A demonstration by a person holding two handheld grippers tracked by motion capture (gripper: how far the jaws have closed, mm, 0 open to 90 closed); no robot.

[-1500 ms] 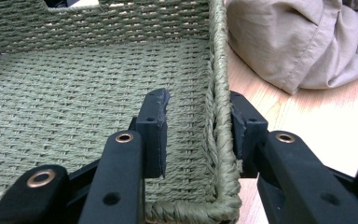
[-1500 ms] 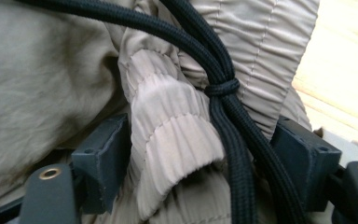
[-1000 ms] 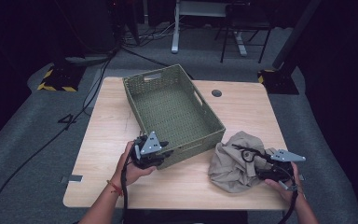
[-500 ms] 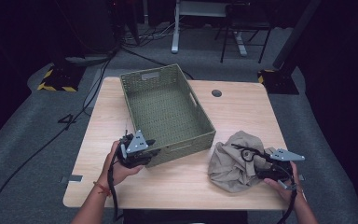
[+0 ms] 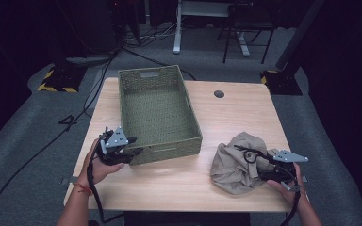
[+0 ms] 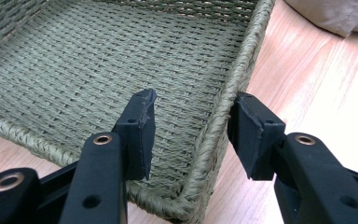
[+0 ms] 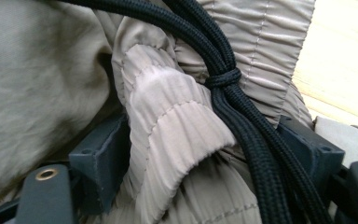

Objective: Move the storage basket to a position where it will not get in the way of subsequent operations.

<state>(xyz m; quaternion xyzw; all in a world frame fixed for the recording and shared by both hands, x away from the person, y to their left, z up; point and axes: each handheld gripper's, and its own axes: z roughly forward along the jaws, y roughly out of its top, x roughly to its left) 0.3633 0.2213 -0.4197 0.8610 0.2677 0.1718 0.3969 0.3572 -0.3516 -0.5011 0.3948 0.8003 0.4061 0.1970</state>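
High view: one wooden table (image 5: pixel 179 188) carries one green woven basket (image 5: pixel 158 113) and one crumpled beige garment (image 5: pixel 238 162); two hand-held grippers work at its near edge. Against the earlier frames, the basket has been swung from a skewed position to lie squarer to the table, nearer the left edge, and the left gripper (image 5: pixel 134 151) has moved left with it. The right gripper (image 5: pixel 259 165) and the garment are unchanged. The basket holds nothing.

Left gripper view: the left gripper (image 6: pixel 191 135) straddles the basket's rim (image 6: pixel 214 135) at the near corner, one jaw inside, one outside. The jaws have just been opening; gaps show on both sides of the rim, so the grip is released.

Right gripper view: the right gripper (image 7: pixel 205 154) is clamped on a bunched fold of the garment's ribbed waistband (image 7: pixel 177 135), with its black drawstring (image 7: pixel 228 88), knotted once, also running between the jaws.
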